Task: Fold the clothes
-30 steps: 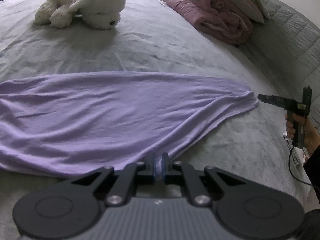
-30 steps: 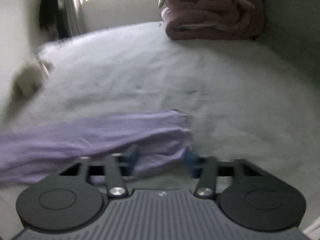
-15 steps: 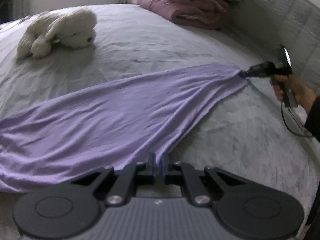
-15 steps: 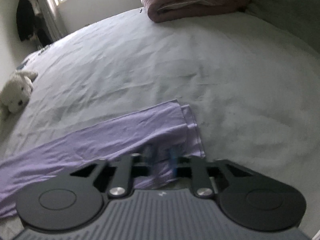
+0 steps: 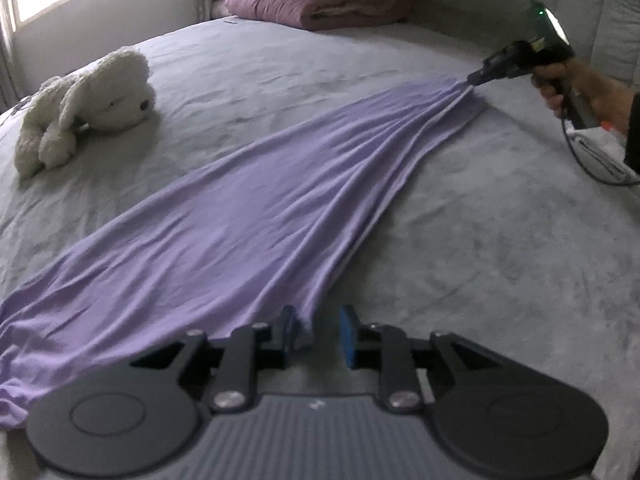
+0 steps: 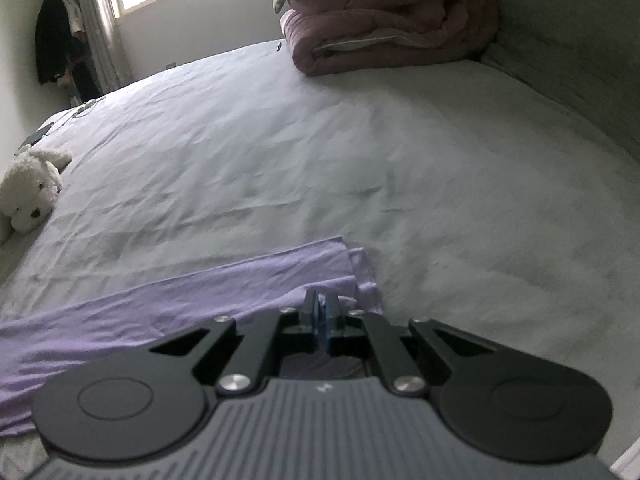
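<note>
Looking along my left gripper [image 5: 318, 334], I see the lilac garment [image 5: 256, 220] stretched out as one long band across the grey bed sheet [image 5: 500, 248], its long axis running from the near left of the view up to the far right, where it narrows into gathered folds. At that far end my right gripper [image 5: 474, 79] has its tip closed on the bunched cloth, and the hand [image 5: 576, 88] holding it shows beside a trailing black cable [image 5: 580, 160]. In the right wrist view the blue pads [image 6: 332, 312] are pressed together with lilac fabric caught between them, the hemmed end of the garment lying just beyond. My left jaws have just been opening; the pads now stand apart, and the near corner of the garment hangs against the left pad [image 5: 289, 330] without being pinched, the right pad clear of the cloth. A white plush dog [image 5: 86, 100] lies on the sheet well apart from the garment on its far left side, and a rolled pink comforter [image 5: 320, 0] sits at the head of the bed.
</note>
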Action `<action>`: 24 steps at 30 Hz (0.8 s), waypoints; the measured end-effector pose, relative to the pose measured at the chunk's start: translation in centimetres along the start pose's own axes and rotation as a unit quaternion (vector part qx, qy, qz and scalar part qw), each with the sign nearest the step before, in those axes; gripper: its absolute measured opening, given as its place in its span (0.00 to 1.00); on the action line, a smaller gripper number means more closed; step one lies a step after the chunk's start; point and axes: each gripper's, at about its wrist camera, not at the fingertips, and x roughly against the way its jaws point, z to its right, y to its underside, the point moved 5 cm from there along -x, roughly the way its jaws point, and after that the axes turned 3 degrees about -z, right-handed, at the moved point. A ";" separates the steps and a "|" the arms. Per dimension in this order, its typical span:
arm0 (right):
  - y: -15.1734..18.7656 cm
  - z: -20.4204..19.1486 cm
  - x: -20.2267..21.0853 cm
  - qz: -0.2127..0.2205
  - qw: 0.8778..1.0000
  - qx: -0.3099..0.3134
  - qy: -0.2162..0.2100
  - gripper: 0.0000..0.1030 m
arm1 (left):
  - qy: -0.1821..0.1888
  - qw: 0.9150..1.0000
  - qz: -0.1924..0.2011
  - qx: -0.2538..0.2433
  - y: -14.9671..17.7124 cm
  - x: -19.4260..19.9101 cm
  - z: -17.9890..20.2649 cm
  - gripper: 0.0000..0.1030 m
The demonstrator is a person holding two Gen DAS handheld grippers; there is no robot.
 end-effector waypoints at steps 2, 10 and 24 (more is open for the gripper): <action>-0.1 0.2 0.0 0.000 1.000 -0.001 0.000 0.02 | -0.012 1.000 -0.004 -0.008 0.0 -0.1 -0.1 0.01; 0.2 1.1 0.9 0.002 1.000 -0.009 -0.004 0.01 | 0.028 0.999 0.024 0.036 -0.5 1.6 -1.7 0.01; 1.3 1.0 0.1 -0.028 0.997 -0.044 -0.060 0.18 | 0.037 0.999 0.014 0.032 -0.2 1.3 -1.3 0.01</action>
